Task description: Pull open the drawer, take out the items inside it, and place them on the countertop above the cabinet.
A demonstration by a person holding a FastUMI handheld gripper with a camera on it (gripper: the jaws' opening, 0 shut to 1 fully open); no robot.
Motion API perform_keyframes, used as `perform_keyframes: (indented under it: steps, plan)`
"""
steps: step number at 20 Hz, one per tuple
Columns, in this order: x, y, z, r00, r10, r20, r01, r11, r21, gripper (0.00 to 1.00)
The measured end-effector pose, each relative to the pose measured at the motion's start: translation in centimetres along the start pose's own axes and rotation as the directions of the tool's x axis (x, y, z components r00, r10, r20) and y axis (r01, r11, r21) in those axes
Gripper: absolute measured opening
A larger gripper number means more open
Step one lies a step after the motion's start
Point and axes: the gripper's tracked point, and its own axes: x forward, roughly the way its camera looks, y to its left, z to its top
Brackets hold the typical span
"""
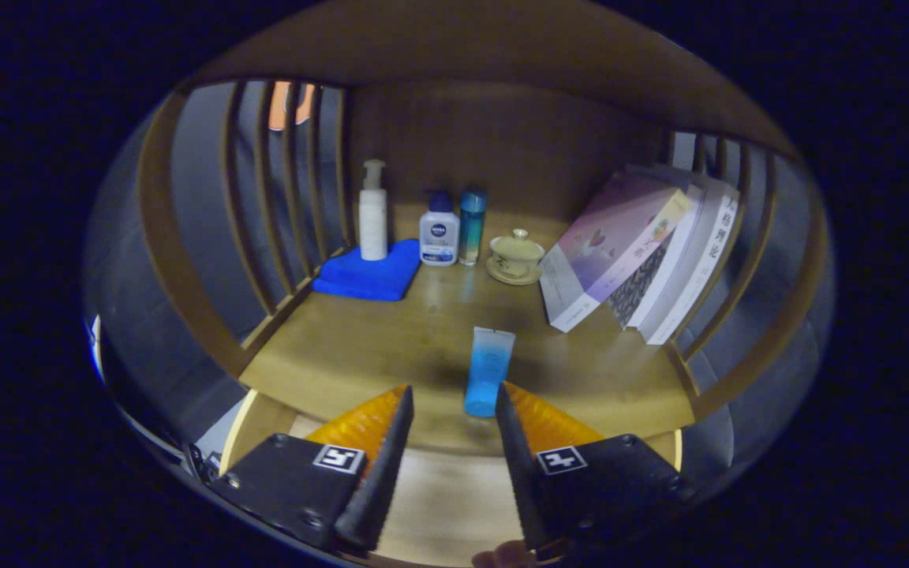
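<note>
Both fingers (403,410) spread wide, blue tube (488,371) just ahead.

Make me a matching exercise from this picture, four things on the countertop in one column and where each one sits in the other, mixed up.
Things:
1. white pump bottle
2. blue tube
3. lidded cup
4. books

Places:
A. just ahead of the open tongs, near the front edge
B. leaning by the slatted side rail
C. standing on the folded blue cloth
D. on a saucer, between the teal bottle and the books

Pairs: 1-C, 2-A, 3-D, 4-B
</note>
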Motion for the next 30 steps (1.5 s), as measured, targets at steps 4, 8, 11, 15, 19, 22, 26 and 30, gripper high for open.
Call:
perform_keyframes:
  steps: [4,8,11,15,19,22,26,30]
  plan:
    - [-5.8,0.9,-2.7,0.997,0.024,0.067,-0.022,0.999,-0.031,0.9]
    - [-10.6,1.2,-6.9,0.992,0.068,0.107,-0.073,0.996,0.05,0.93]
    - [-13.1,0.8,-9.2,0.981,0.063,0.183,-0.072,0.996,0.043,0.98]
    - [-15.8,0.0,-12.7,0.953,0.012,0.304,-0.023,0.999,0.035,0.98]
    - [-16.8,1.3,-16.6,0.919,0.03,0.392,-0.051,0.998,0.042,0.99]
    - [-16.6,1.4,-20.4,0.905,-0.009,0.425,-0.012,0.999,0.047,0.99]
    - [-15.5,2.6,-25.2,0.882,-0.025,0.471,0.005,0.999,0.044,0.99]
    - [-13.3,2.3,-28.3,0.879,-0.056,0.473,0.05,0.998,0.025,0.99]
